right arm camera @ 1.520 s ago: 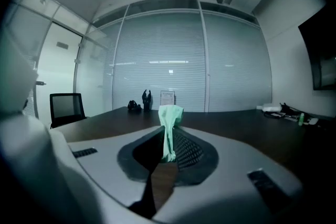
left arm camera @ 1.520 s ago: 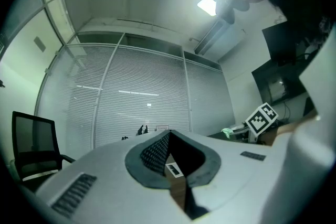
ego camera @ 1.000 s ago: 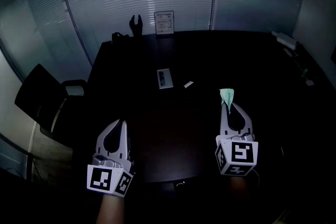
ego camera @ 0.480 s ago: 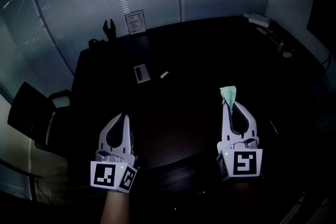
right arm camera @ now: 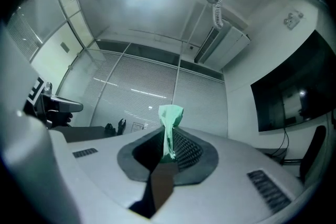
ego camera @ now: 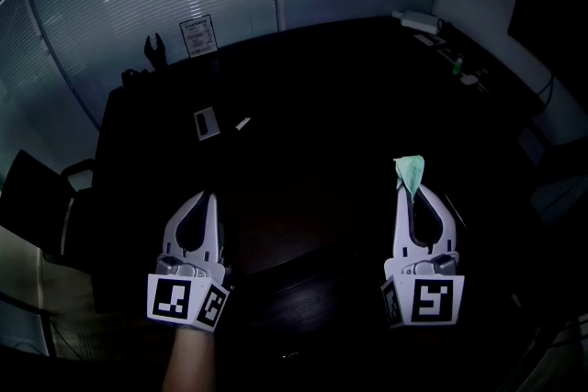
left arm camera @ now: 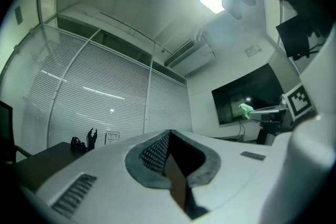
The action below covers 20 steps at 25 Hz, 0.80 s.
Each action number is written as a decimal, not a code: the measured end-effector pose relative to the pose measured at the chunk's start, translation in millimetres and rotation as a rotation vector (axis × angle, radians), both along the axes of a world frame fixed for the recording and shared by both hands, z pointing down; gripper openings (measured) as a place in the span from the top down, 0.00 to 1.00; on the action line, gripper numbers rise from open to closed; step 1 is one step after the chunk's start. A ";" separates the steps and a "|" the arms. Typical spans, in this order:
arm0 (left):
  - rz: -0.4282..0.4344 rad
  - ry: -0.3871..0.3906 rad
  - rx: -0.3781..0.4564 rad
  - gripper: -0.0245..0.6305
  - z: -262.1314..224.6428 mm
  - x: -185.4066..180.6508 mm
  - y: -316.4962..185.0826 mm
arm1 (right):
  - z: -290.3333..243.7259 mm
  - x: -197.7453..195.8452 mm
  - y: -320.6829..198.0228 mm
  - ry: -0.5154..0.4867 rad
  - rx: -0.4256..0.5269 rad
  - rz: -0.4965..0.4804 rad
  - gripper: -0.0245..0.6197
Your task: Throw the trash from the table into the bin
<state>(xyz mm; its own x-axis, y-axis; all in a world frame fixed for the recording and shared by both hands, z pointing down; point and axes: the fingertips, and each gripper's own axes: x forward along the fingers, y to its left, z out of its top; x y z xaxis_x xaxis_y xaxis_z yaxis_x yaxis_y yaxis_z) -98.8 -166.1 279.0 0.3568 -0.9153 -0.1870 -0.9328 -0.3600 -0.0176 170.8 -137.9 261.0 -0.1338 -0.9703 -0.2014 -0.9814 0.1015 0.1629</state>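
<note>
A crumpled pale green scrap of trash (ego camera: pixel 410 170) sticks up from the tips of my right gripper (ego camera: pixel 412 190), which is shut on it over the dark table's (ego camera: pixel 331 87) near right part. The right gripper view shows the same green scrap (right arm camera: pixel 170 119) pinched at the tips of the right gripper (right arm camera: pixel 167 140). My left gripper (ego camera: pixel 206 197) hangs at the near left with its jaws together and nothing between them; in the left gripper view its tips (left arm camera: pixel 169 135) meet. No bin is in view.
On the table lie a small grey device (ego camera: pixel 206 121) and a white scrap (ego camera: pixel 243 123). A framed sign (ego camera: pixel 197 36) and a dark gripper-shaped stand (ego camera: pixel 154 47) sit at the far edge, white items (ego camera: pixel 418 21) at the far right. A black chair (ego camera: pixel 37 202) stands left.
The view has swung to the right, so the table and its objects have slid left. Both grippers moved with it; the right one still pinches the green scrap.
</note>
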 end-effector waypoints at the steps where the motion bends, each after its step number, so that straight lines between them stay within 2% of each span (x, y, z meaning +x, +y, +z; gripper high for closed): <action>1: 0.008 0.000 -0.002 0.96 -0.2 12.8 3.0 | 0.9 14.2 6.6 0.002 -0.006 0.010 0.90; 12: 0.106 0.004 -0.033 0.96 12.6 169.3 54.3 | 32.2 179.4 83.0 0.010 -0.082 0.135 0.90; 16: 0.125 -0.004 -0.043 0.96 22.0 209.4 74.4 | 56.5 222.7 108.0 0.006 -0.122 0.162 0.90; 20: 0.132 -0.016 -0.056 0.96 30.7 234.1 85.3 | 87.8 253.7 122.3 -0.016 -0.179 0.185 0.90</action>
<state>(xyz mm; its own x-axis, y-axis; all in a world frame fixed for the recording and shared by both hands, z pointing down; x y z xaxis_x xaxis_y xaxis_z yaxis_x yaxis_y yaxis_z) 135.3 -80.8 309.8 0.4776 -0.8689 -0.1300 -0.8768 -0.4807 -0.0084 424.5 -15.6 348.8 0.0509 -0.9984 -0.0248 -0.9883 -0.0539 0.1429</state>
